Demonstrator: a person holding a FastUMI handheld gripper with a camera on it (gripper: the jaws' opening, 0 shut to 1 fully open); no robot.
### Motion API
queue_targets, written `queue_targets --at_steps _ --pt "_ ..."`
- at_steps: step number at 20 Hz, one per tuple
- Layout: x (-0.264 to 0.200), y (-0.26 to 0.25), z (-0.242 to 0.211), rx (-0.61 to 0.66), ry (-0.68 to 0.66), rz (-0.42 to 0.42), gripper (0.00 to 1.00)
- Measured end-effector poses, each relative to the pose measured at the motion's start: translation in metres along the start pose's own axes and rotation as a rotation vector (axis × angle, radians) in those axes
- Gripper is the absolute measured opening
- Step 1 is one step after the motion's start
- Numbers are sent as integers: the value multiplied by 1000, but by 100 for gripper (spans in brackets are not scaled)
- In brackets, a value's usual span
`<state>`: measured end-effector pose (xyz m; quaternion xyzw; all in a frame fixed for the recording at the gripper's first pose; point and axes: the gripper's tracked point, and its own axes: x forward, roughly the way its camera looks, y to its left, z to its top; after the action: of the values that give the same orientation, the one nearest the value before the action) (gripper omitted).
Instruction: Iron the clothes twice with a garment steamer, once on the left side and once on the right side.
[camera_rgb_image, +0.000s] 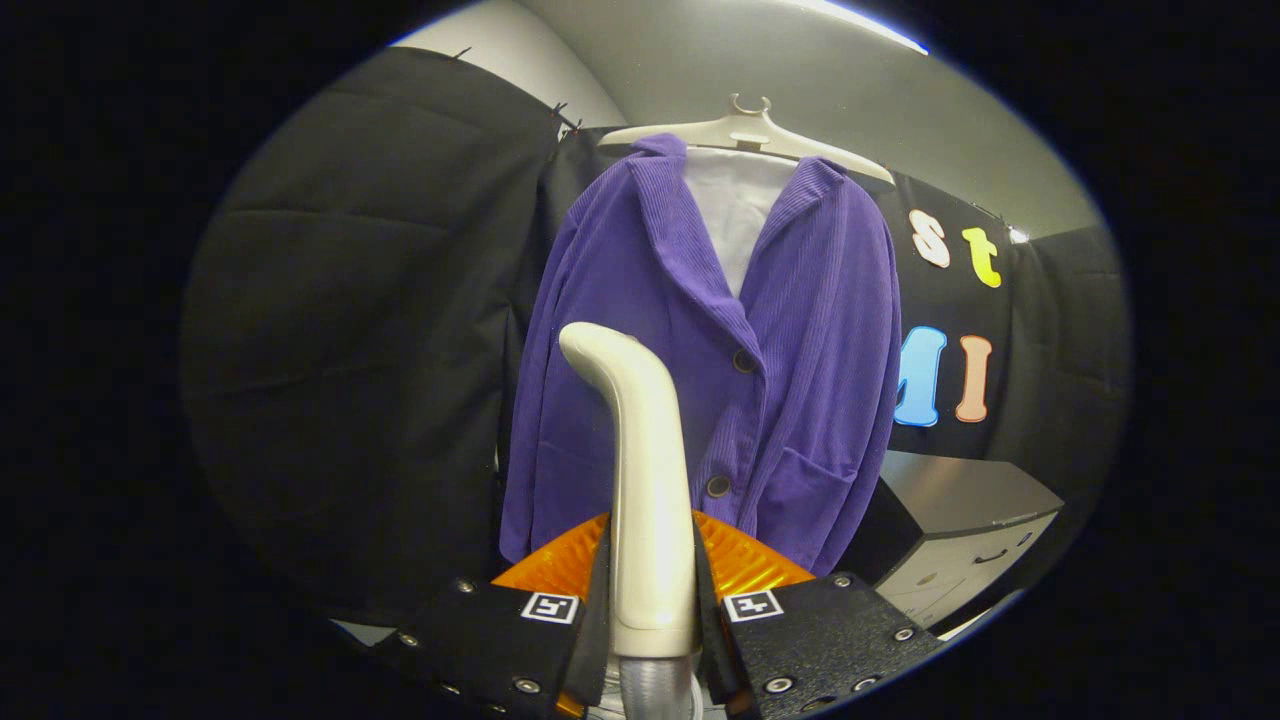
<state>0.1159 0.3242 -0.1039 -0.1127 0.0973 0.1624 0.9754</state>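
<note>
Both tongs (650, 600) around steamer (640, 460), jacket (790, 330) beyond.

The steamer (645, 480) stands upright between the two fingers of the gripper (650, 610), which press on its handle from either side, its head curving over toward the left at the top. Beyond the steamer hangs the jacket (740, 380), facing the fingers, on a hanger (750, 135) above it. A shirt (735, 215) sits inside the jacket at the neck opening. The steamer's head lies in front of the jacket's left half, beside the row of buttons (743, 361). A cabinet (960, 530) stands to the right of the jacket, low down and just beside its hem.
</note>
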Motion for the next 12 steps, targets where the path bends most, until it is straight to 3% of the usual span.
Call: queue_targets --at_steps 12 --pt "-3 17 -79 -75 103 31 38"
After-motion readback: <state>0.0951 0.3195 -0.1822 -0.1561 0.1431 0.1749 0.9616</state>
